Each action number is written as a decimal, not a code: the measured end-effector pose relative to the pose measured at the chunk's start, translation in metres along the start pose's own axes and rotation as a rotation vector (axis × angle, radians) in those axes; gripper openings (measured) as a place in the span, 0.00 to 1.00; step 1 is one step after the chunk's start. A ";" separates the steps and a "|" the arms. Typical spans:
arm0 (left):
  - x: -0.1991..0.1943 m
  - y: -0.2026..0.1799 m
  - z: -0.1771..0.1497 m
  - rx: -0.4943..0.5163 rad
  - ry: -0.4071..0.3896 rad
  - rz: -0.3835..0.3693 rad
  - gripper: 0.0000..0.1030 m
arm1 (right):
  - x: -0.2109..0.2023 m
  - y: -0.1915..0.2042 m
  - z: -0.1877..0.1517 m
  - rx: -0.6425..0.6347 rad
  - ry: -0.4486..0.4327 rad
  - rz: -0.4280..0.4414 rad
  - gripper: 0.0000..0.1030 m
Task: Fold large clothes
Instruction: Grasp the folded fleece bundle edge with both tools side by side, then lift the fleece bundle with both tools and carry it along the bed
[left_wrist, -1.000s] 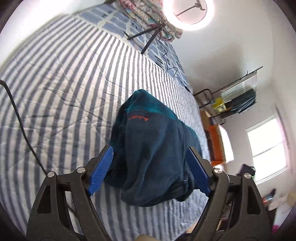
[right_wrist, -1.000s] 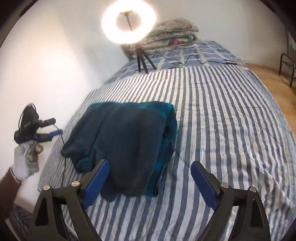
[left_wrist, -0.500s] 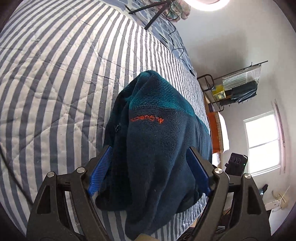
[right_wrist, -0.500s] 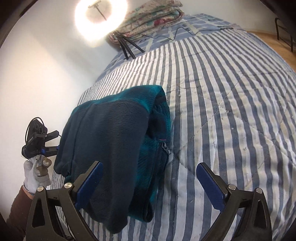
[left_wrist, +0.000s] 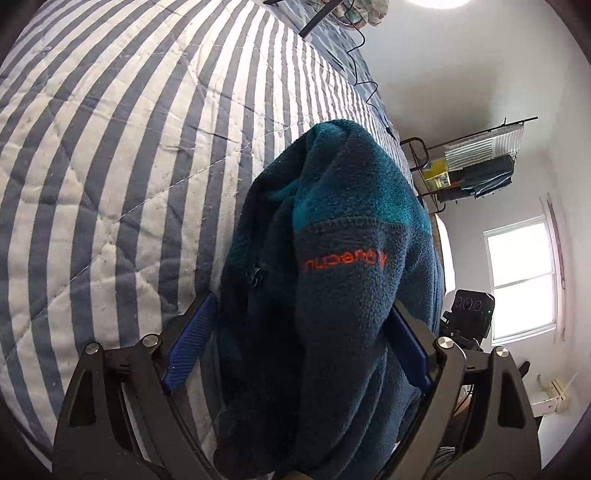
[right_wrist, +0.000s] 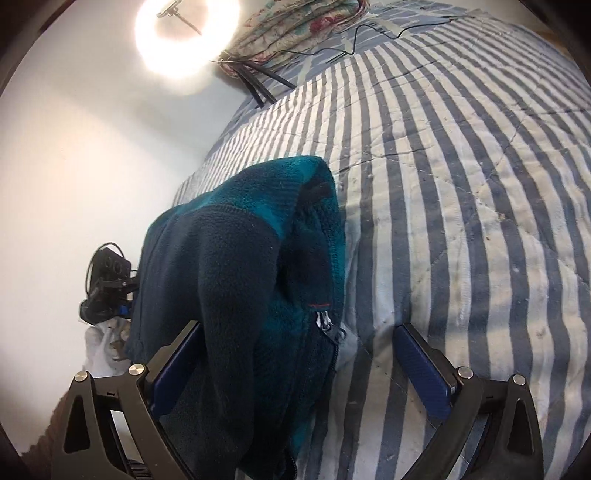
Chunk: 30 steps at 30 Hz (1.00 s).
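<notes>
I see the fleece jacket (left_wrist: 332, 280) lying folded in a thick bundle near the edge of the bed (left_wrist: 122, 155), on the striped quilt. Its long axis runs away from me up the bed; the teal end points toward the ring light (right_wrist: 184, 37), and the navy end hangs toward me. The orange lettering on its upper face reads upside down from my side.

Left gripper (left_wrist: 297, 349): the jaws stand wide and have just been opening further. The bundle sits between them, but I see no pad pressing on it, so I count nothing as held.

Right gripper (right_wrist: 299, 365): the jaws stand wide, straddling the zipper side of the bundle. One pad lies beside the fleece, the other over bare quilt. Nothing is held.

Risks, in my judgement:
- Closing on the top layer only would peel the fold open on lift.
- The right-hand pad could pinch quilt along with the fleece.
- The zipper pull (right_wrist: 328, 325) could snag a pad.
- The near end overhangs; uneven lifting by the two hands could let the bundle slide off the bed.
</notes>
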<state>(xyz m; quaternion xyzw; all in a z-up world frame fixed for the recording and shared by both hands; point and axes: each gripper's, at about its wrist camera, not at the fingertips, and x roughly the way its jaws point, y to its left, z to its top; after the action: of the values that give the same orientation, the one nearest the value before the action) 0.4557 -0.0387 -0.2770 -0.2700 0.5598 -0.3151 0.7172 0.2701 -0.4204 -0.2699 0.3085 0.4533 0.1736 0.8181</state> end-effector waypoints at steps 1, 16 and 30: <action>0.007 -0.004 0.002 0.005 -0.007 0.002 0.88 | 0.002 0.001 0.002 0.006 0.000 0.017 1.00; 0.032 -0.057 0.002 0.123 -0.056 0.182 0.55 | 0.015 0.046 0.003 -0.101 0.048 -0.059 0.47; 0.027 -0.112 -0.021 0.259 -0.129 0.293 0.39 | -0.012 0.136 -0.018 -0.388 -0.016 -0.402 0.24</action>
<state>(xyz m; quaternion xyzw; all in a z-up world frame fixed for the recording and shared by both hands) 0.4233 -0.1330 -0.2162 -0.1108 0.5008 -0.2588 0.8185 0.2477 -0.3194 -0.1794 0.0513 0.4570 0.0891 0.8835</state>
